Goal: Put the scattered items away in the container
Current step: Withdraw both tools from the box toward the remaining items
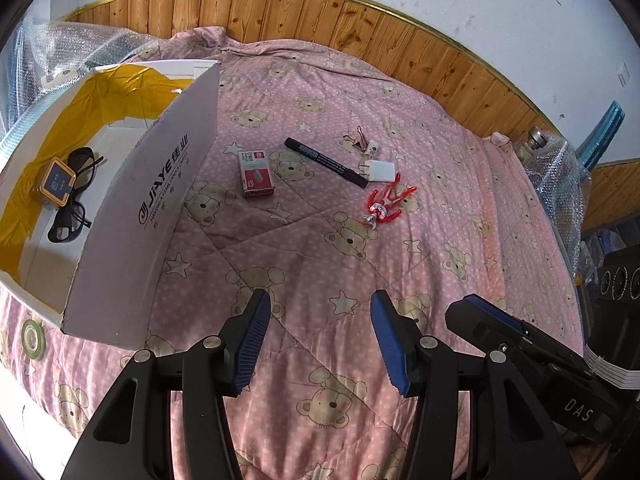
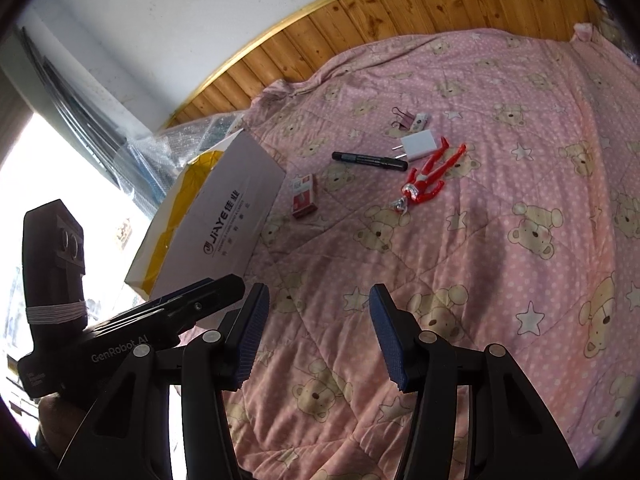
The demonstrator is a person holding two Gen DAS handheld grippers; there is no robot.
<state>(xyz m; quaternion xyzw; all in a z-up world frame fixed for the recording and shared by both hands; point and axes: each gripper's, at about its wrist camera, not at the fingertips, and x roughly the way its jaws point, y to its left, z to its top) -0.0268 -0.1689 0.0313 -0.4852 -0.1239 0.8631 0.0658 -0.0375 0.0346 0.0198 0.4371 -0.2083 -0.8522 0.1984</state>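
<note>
A white cardboard box (image 1: 132,200) (image 2: 224,208) with a raised flap stands on the left of the pink bear quilt (image 1: 328,264). Inside it lie black glasses (image 1: 76,196) and a small orange-and-blue case (image 1: 58,182). Scattered beyond the box are a staple box (image 1: 256,174) (image 2: 304,196), a black marker (image 1: 326,162) (image 2: 370,160), a white charger plug (image 1: 380,171) (image 2: 418,145), a red toy figure (image 1: 386,202) (image 2: 426,178) and a binder clip (image 1: 360,138) (image 2: 402,118). My left gripper (image 1: 320,300) and right gripper (image 2: 320,292) both hover open and empty over the quilt, side by side, short of the items.
A roll of tape (image 1: 34,338) lies on the quilt beside the box's near left corner. A wooden headboard (image 1: 320,12) runs along the far side. Bubble wrap (image 1: 560,176) piles at the right edge, and more behind the box. Bare quilt lies between the grippers and the items.
</note>
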